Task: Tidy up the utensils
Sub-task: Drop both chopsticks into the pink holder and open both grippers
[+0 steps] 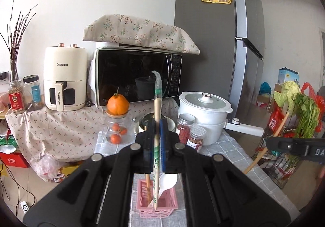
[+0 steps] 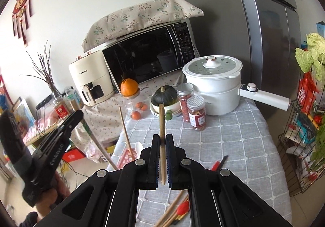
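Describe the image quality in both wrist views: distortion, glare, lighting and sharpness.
Left wrist view: strong fisheye bending of the fridge edges, dark vignette corners, even daylight, and a dim room reflection in the microwave door. Right wrist view: the same curvature, tilted; soft sheen on the fridge; the near left gripper slightly soft at left; the table cloth sharp.

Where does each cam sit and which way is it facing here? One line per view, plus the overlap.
Left wrist: on the left gripper, facing the microwave; shut on wrapped chopsticks above the pink basket; right gripper at the right edge.
Right wrist: on the right gripper, angled down over the checked tablecloth; shut on a wooden chopstick; left gripper and hand at left.
Shared: microwave, white pot, orange, basket.
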